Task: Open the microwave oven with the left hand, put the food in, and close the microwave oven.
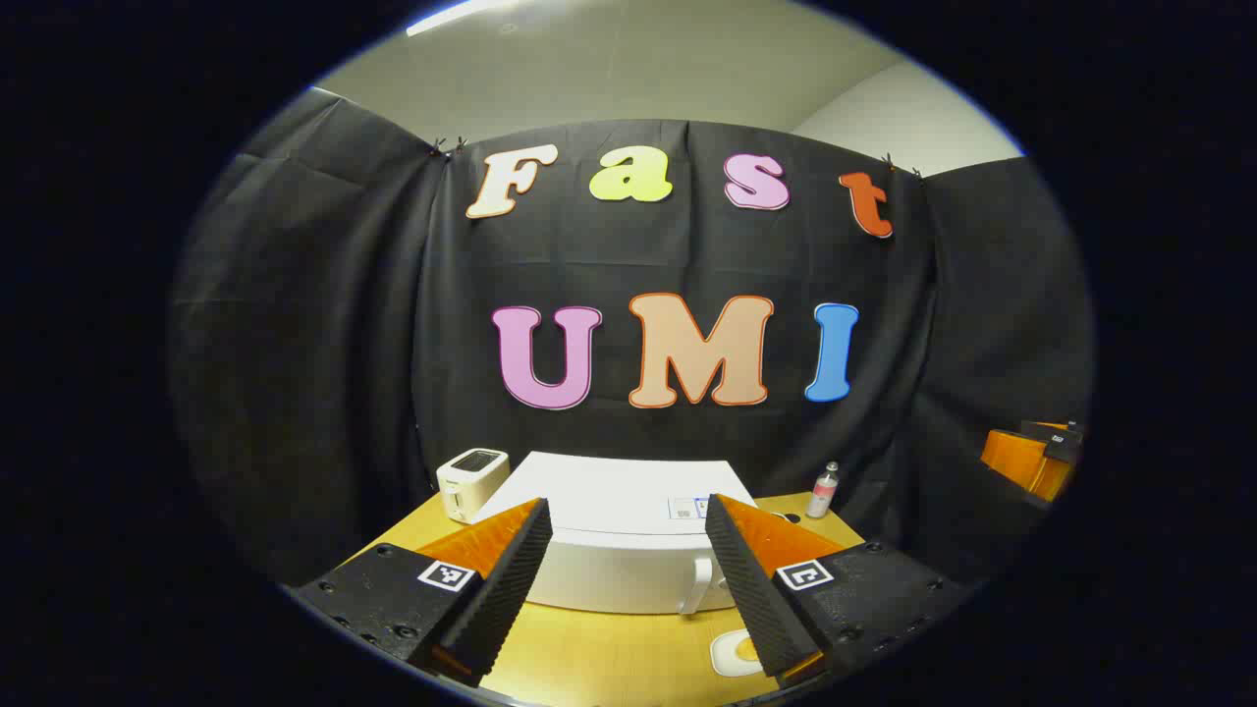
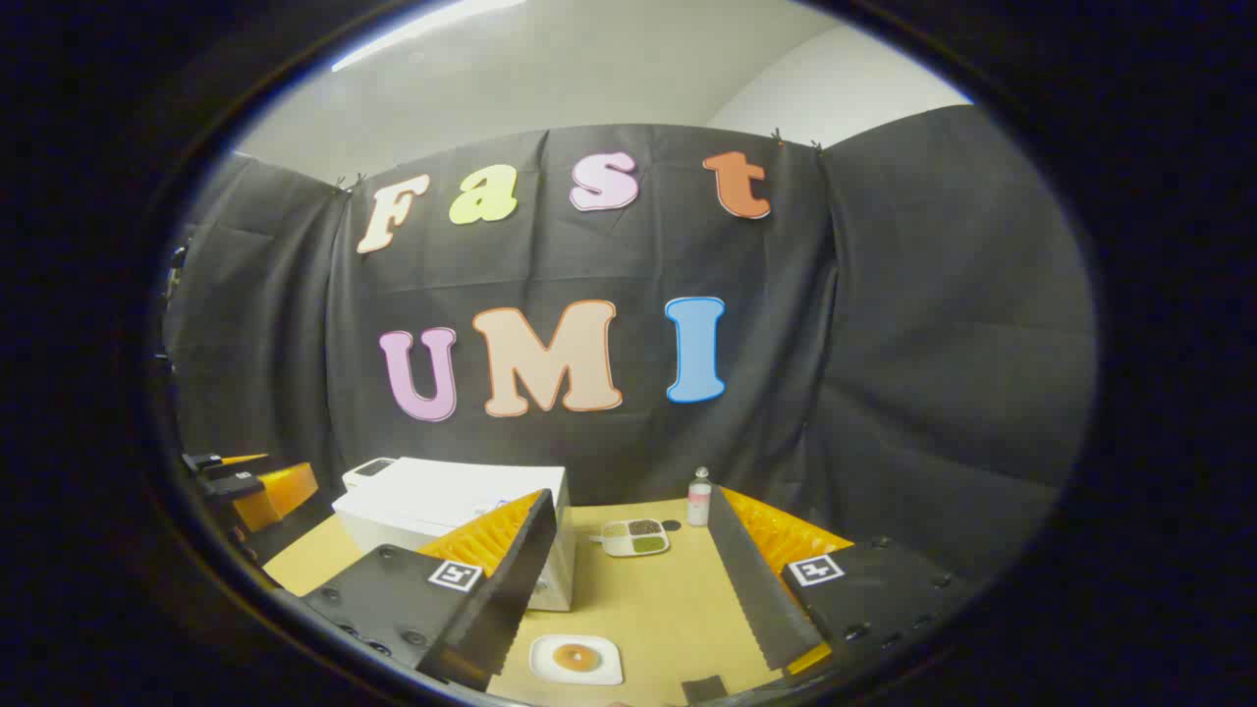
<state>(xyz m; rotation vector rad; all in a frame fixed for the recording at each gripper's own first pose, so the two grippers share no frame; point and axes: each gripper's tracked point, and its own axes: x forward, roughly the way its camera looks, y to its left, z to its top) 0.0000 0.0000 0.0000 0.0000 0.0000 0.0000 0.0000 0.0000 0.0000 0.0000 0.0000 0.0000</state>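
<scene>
Nearest, a round brown food sits on a small white plate on the yellow table, below and between the spread, empty fingers of the right gripper. Beyond, the white microwave, door closed, stands ahead of the left gripper, whose fingers are also spread and empty. Behind it are a toaster and a bottle.

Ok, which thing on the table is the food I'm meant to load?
Find the white box-shaped microwave oven on the yellow wooden table. In front of it, near the table's front edge, lies a small white square plate bearing one round brown pastry. Unlike the divided tray farther back, it has no compartments.
</scene>
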